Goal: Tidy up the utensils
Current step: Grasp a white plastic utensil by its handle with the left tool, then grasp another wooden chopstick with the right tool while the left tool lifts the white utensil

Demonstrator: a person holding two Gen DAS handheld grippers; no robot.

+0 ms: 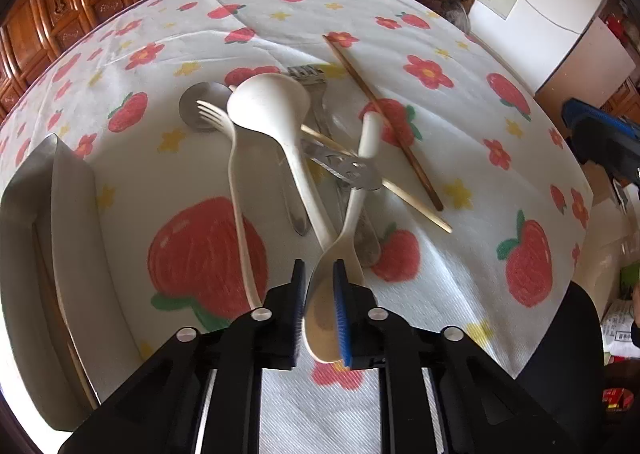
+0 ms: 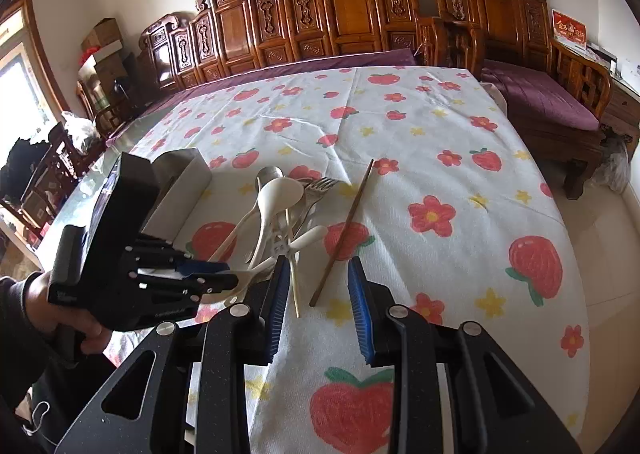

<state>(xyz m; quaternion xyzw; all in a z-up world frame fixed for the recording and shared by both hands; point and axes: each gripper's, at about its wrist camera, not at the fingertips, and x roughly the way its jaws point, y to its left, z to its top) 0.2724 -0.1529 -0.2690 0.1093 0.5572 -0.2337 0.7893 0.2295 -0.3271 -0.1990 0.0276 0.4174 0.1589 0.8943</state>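
A heap of utensils lies on the strawberry-print cloth: a large white spoon (image 1: 268, 101), a white fork (image 1: 212, 113), a metal spoon (image 1: 198, 101), a metal fork (image 1: 310, 75), a brown chopstick (image 1: 384, 121), a pale chopstick (image 1: 412, 199) and a perforated metal blade (image 1: 346, 169). My left gripper (image 1: 320, 294) is shut on the bowl of a cream spoon (image 1: 320, 318), whose handle points away over the heap. In the right wrist view my left gripper (image 2: 224, 278) grips that cream spoon (image 2: 240, 280). My right gripper (image 2: 320, 302) is open above the cloth, with the brown chopstick (image 2: 348, 221) ending between its fingers, untouched.
A metal utensil holder (image 1: 68, 213) stands at the left of the heap, also seen as a box (image 2: 186, 177) behind the left gripper. A hand (image 2: 60, 314) holds the left tool. Carved wooden benches (image 2: 340, 13) line the far side; the table edge falls off at right.
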